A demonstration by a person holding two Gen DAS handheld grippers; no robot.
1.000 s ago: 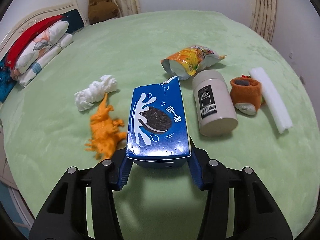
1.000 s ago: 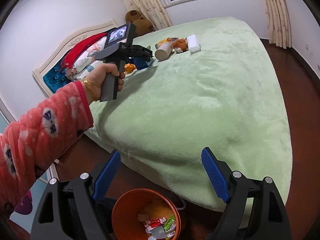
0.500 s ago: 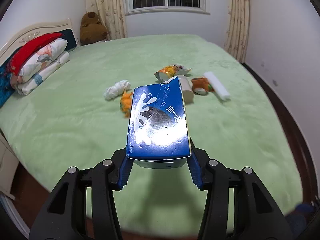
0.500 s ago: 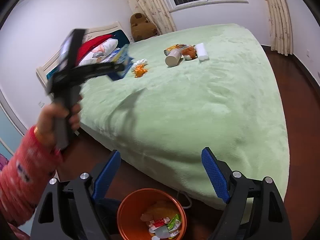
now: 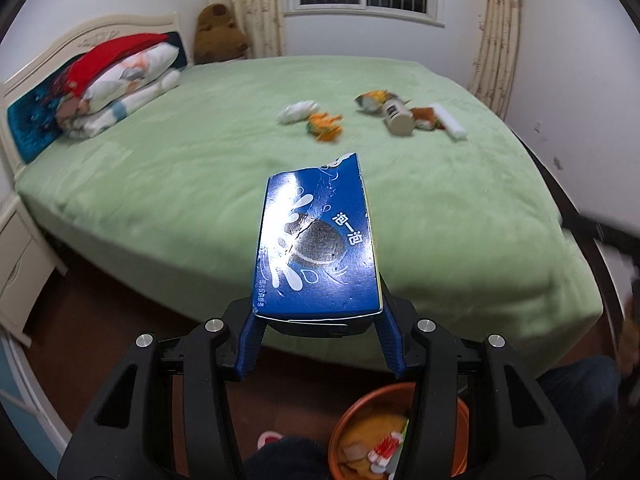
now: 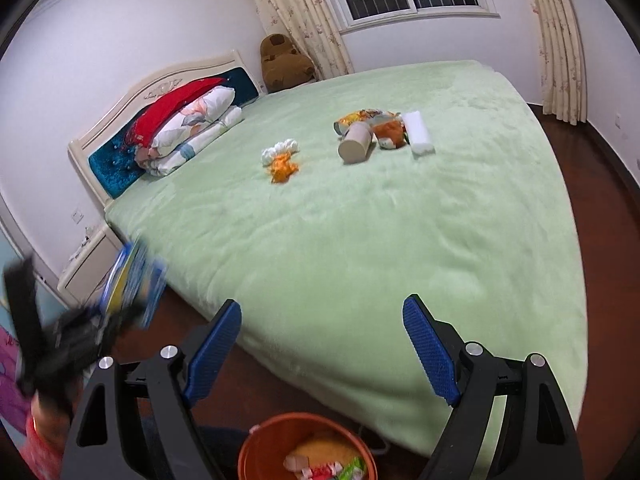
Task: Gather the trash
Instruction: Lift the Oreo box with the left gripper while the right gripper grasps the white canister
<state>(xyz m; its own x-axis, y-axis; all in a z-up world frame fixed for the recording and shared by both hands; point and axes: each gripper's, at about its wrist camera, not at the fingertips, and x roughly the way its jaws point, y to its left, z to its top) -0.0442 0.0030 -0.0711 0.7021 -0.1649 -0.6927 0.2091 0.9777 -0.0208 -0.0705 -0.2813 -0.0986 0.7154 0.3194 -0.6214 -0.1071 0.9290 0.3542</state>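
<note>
My left gripper (image 5: 318, 334) is shut on a blue Oreo cookie box (image 5: 318, 248) and holds it in the air past the bed's near edge. An orange trash bin (image 5: 396, 436) with wrappers in it stands on the floor below and to the right. In the right wrist view the box (image 6: 134, 284) and the left gripper appear blurred at the far left. My right gripper (image 6: 322, 340) is open and empty above the bin (image 6: 308, 448). On the bed lie a white crumpled tissue (image 6: 280, 147), an orange snack bag (image 6: 358, 117) and a white foam strip (image 6: 418, 138).
The green bed (image 6: 400, 220) also holds an orange toy dinosaur (image 6: 283, 168), a cream jar (image 6: 355, 144) on its side and an orange plush shoe (image 6: 390, 132). Pillows (image 6: 192, 128) and a headboard are at the left, with a nightstand (image 5: 20, 264) beside the bed.
My left gripper has pulled back from the bed with the box, now over the floor near the bin. The right gripper has stayed above the bin.
</note>
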